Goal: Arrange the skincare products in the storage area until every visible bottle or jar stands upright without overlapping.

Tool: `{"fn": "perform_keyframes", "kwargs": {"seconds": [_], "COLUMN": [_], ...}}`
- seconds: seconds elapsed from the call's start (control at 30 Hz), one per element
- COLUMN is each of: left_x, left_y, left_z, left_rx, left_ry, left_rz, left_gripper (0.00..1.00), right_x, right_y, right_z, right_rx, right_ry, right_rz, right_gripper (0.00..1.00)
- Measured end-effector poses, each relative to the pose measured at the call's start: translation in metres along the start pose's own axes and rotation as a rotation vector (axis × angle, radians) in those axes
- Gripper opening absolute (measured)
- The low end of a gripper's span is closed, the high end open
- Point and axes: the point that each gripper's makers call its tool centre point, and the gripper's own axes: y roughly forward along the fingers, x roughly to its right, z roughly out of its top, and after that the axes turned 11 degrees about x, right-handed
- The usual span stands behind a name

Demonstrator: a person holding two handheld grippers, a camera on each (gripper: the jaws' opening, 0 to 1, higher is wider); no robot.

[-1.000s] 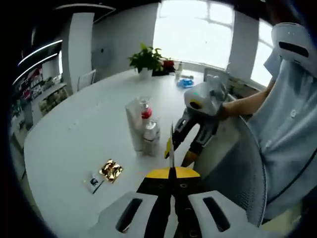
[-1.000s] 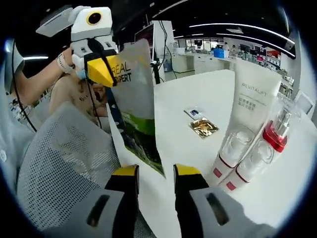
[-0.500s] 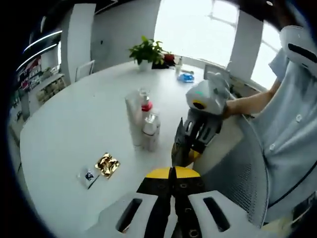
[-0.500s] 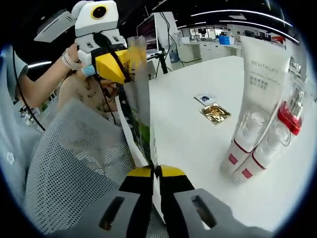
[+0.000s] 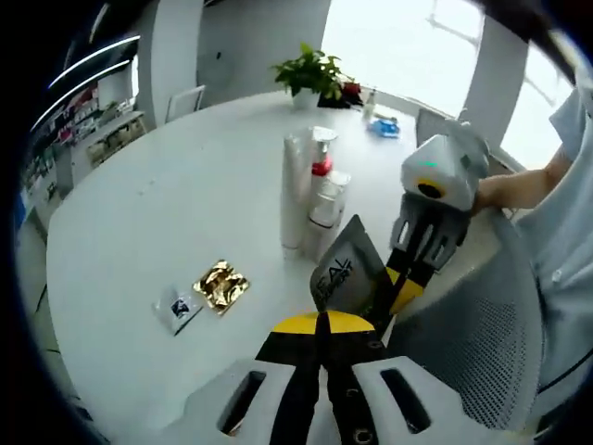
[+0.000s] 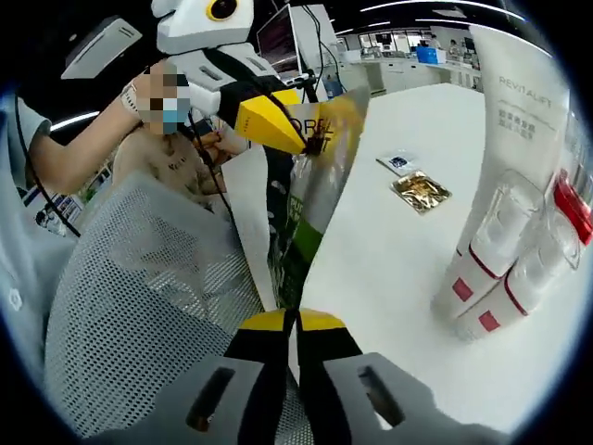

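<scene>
Left gripper (image 5: 320,320): jaws pressed together on one edge of the flat sachet (image 5: 345,272), which carries dark lettering; in the right gripper view this gripper (image 6: 310,144) comes in from the far left, its yellow tips biting the sachet's upper edge (image 6: 315,199).
Right gripper (image 6: 296,320): jaws nipped onto the sachet's near lower edge; in the left gripper view it (image 5: 394,297) reaches in from the right and clamps the sachet's right side.
What has changed: a second ago the right gripper's jaws stood spread beside the sachet; half a second ago they came together on it, and now both grippers hold it, lifted off the table edge and turned so its face shows in the left gripper view.
Tube and pump bottles (image 5: 310,190): a white tube (image 6: 505,158) stands cap-down with two clear red-collared pump bottles (image 6: 533,264) touching it, upright, far out on the white table (image 5: 148,222); unmoved.
Small packets: a gold foil packet (image 5: 220,284) and a small white packet (image 5: 176,307) lie flat, just beside each other, left of the bottles.
Mesh chair back (image 6: 130,306): sits under the held sachet, at the table's near edge.
Meaning for the task: the sachet is now under two-handed control, probably to be straightened and set near the standing group; it is limp and may not stand alone.
</scene>
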Motion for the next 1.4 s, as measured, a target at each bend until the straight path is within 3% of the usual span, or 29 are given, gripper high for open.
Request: {"fn": "perform_keyframes", "kwargs": {"seconds": [0.2,0.33,0.73,0.97,1.2,1.4], "left_x": [-0.009,-0.014,-0.025,-0.033,-0.033,-0.037], "left_y": [0.012,0.019,0.037,0.046,0.052,0.057], "left_z": [-0.008,-0.010,-0.019,-0.031,-0.039,-0.047], "left_rx": [-0.040,-0.052,-0.129,-0.198,-0.241,-0.282], "left_ry": [0.031,0.039,0.084,0.108,0.133,0.156], "left_rz": [0.028,0.039,0.009,-0.011,-0.027,-0.020], "left_gripper": [0.00,0.00,0.00,0.00,0.00,0.00], "right_x": [0.003,0.011,0.024,0.036,0.042,0.038], "right_y": [0.004,0.006,0.007,0.000,-0.004,-0.001], "right_z": [-0.004,-0.008,-0.018,-0.014,-0.002,0.005], "right_rx": [-0.031,-0.041,-0.066,-0.067,-0.026,0.004], "right_ry": [-0.032,-0.068,-0.090,-0.158,-0.216,-0.240], "right_rz": [-0.003,-0.043,-0.094,-0.154,-0.195,-0.179], "right_gripper": [0.05,0.05,0.07,0.08,0.10,0.12]}}
